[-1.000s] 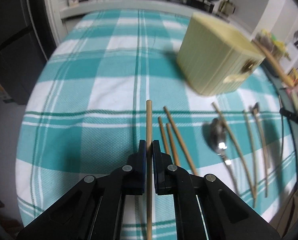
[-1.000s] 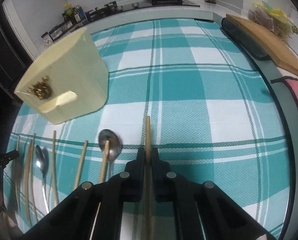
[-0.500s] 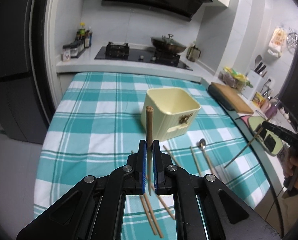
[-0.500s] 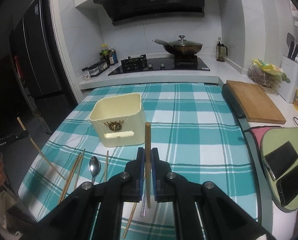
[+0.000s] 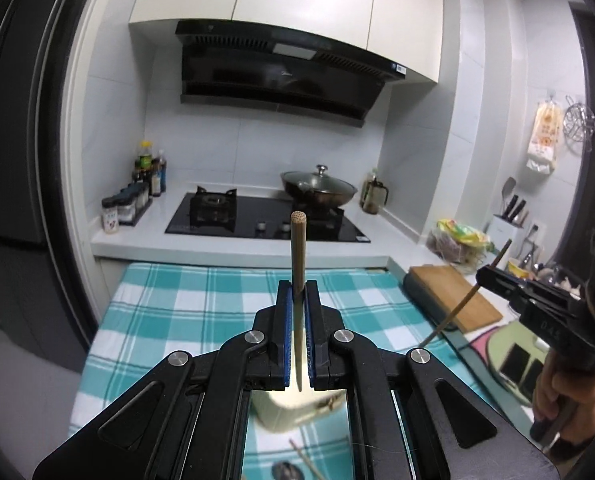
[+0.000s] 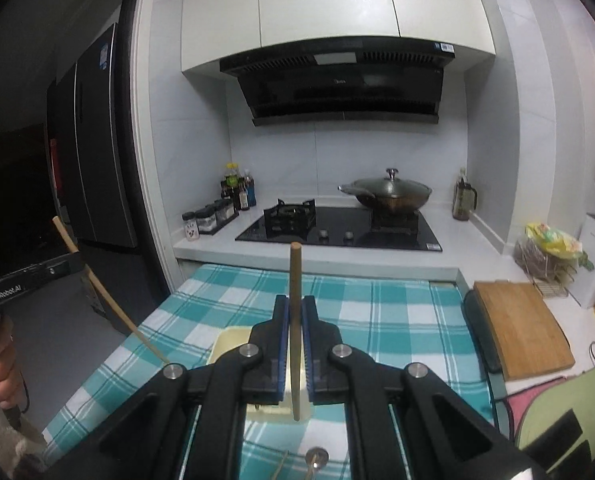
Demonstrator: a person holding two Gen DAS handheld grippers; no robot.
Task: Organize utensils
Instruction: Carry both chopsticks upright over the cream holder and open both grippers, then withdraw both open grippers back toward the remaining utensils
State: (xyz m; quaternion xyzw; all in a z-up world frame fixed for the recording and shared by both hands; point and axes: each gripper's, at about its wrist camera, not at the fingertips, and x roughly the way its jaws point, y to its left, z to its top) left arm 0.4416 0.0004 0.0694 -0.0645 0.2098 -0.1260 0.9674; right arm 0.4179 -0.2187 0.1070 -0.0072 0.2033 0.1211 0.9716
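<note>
While each tool clenches one upright chopstick, the left gripper (image 5: pixel 297 300) and right gripper (image 6: pixel 295 314) hang over the cream holder (image 6: pixel 227 344) (mid-tablecloth (image 6: pixel 397 320)); left chopstick (image 5: pixel 298 248), right chopstick (image 6: pixel 295 276).

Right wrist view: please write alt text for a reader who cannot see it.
The right gripper holds a wooden chopstick upright above a cream utensil box on a teal checked tablecloth. Behind are a gas stove and a lidded wok.
</note>
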